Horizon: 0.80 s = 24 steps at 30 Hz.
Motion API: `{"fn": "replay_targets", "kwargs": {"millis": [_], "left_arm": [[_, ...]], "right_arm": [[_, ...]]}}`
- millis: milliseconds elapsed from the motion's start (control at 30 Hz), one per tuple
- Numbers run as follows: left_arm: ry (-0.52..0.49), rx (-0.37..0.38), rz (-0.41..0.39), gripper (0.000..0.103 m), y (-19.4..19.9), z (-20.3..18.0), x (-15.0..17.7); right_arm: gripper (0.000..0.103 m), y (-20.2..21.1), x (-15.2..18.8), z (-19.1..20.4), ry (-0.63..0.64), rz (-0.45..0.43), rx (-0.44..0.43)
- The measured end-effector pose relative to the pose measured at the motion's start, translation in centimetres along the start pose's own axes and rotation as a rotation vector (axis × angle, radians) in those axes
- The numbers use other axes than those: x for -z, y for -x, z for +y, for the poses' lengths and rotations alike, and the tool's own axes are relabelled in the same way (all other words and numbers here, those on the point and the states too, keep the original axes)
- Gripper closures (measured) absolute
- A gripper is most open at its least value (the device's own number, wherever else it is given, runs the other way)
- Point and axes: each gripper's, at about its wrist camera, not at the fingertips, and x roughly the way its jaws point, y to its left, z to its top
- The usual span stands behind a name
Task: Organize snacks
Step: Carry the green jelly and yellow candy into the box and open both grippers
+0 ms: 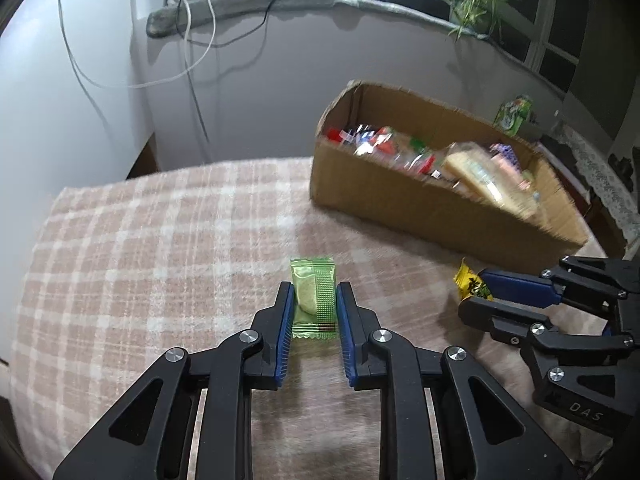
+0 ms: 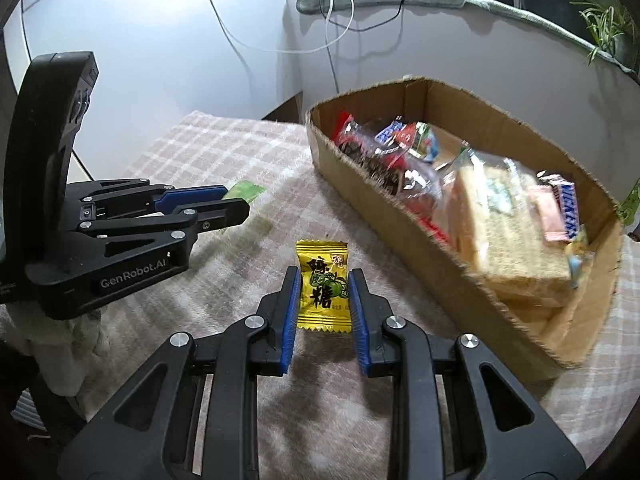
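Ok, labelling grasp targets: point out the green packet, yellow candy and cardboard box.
green packet (image 1: 313,300), left wrist view, packet's middle.
yellow candy (image 2: 322,286), right wrist view, printed front.
cardboard box (image 2: 384,216), right wrist view, near wall.

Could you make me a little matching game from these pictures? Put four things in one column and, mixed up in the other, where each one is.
Things:
1. green packet
2. yellow candy
3. bread
4. plant

Places:
A. on the window ledge
B. between the fingers of the right claw
C. inside the box
D. between the fingers of the left claw

Pairs: 1-D, 2-B, 3-C, 4-A
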Motion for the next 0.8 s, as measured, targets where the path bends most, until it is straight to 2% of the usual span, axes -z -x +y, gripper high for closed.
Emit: {"fn": "replay_targets", "kwargs": {"millis": [200,433,800], "left_arm": [[-0.013,0.034,-0.050,0.084,1.8,-1.4,-1.4],[-0.045,0.058,-0.101,0.084,2.8,-3.1,-3.7],[-0.082,0.079,-0.138,0.084,2.4,-5.3,-7.5]], "right_arm": [[0.078,3.1,-1.0,-1.7,-0.010,-0.052,0.012],[0.078,5.9,-3.1,-4.4,-0.016,-0.102,0.063],[0.078,6.9,-6.2,-8.9,-0.046,-0.139,0.117]]}}
